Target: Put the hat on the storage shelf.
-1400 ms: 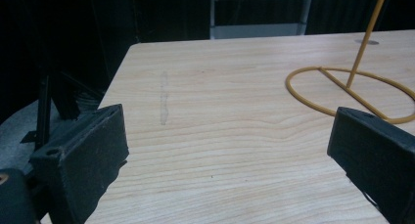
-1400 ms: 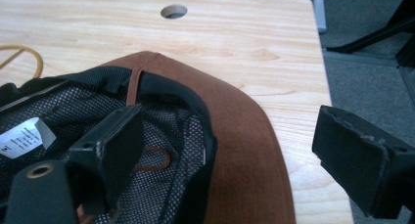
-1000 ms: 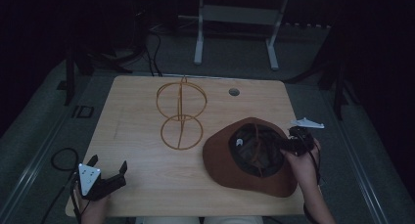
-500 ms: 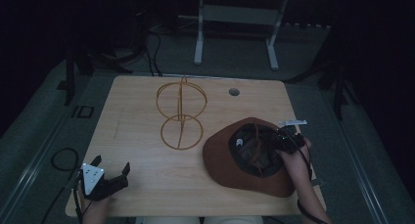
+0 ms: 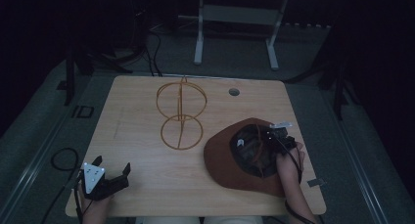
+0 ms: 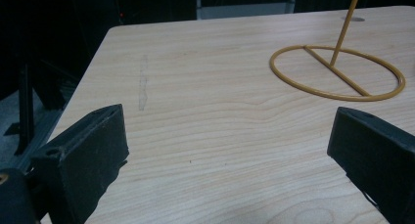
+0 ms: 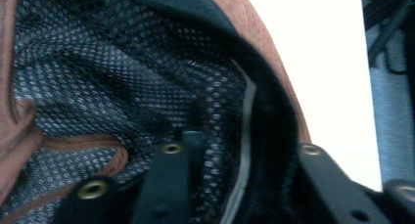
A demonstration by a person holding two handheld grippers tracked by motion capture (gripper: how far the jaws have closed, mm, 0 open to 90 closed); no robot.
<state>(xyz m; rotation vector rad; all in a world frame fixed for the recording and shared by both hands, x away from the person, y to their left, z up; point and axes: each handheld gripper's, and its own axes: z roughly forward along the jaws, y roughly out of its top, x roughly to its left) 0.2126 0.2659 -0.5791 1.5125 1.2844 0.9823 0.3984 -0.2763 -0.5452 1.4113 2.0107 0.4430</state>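
Observation:
A brown hat [image 5: 227, 163] lies upside down on the right of the wooden table [image 5: 147, 194], its dark mesh lining [image 7: 122, 77] facing up. My right gripper [image 5: 275, 137] is at the hat's far right edge. Its jaws have just been closing with the crown's wall between them, one jaw inside against the lining and one outside, and they now press on it [image 7: 240, 155]. A gold wire stand [image 5: 181, 114] of two rings stands at the table's middle; its base ring [image 6: 337, 72] lies ahead of my left gripper. That left gripper [image 5: 112, 164] rests open at the front left corner, nothing between its fingers [image 6: 225, 136].
A round cable hole [image 5: 234, 92] sits near the table's far edge. Beyond the table stands a white metal frame [image 5: 235, 13] on dark carpet. A cable loop [image 5: 61, 160] lies on the floor at the left. A small tag [image 5: 313, 183] lies by the front right corner.
My right gripper has come down and inward onto the hat's edge, and its jaws have narrowed around the crown's wall. The left gripper has stayed where it was.

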